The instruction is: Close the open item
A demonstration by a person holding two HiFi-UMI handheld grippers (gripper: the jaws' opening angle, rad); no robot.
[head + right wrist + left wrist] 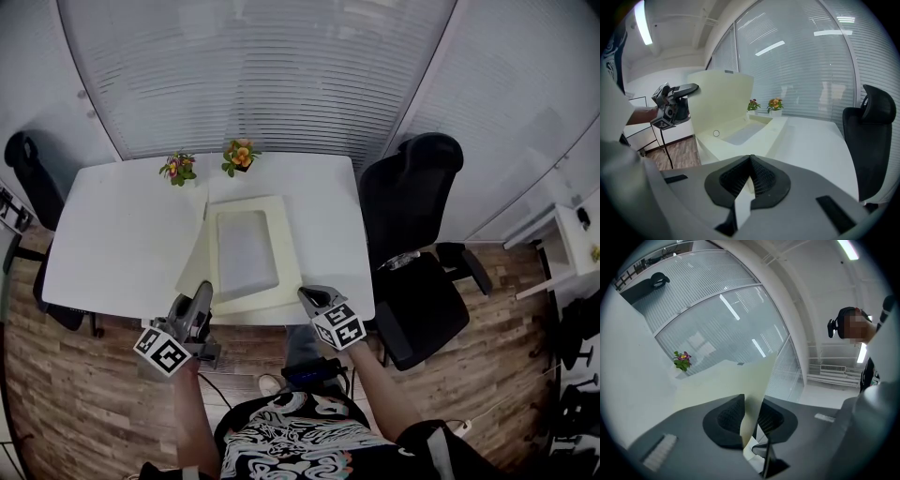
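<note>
Closing step in hand: left gripper [751,419] fingers pinch the raised lid [733,380] of the cream box [287,251], near the tabletop [122,234] front edge. Right gripper [750,173] fingers are clenched and empty. Next move is probably swinging the lid over and down onto the box.

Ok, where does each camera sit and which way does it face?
Head view: on the person's head, steeply down onto white table, open cream cardboard box; forearms, left gripper, right gripper show.
Left gripper view: along jaws shut on the box's raised lid; person's head shows.
Right gripper view: past closed jaws across the box; left hand shows.
All share the box.
</note>
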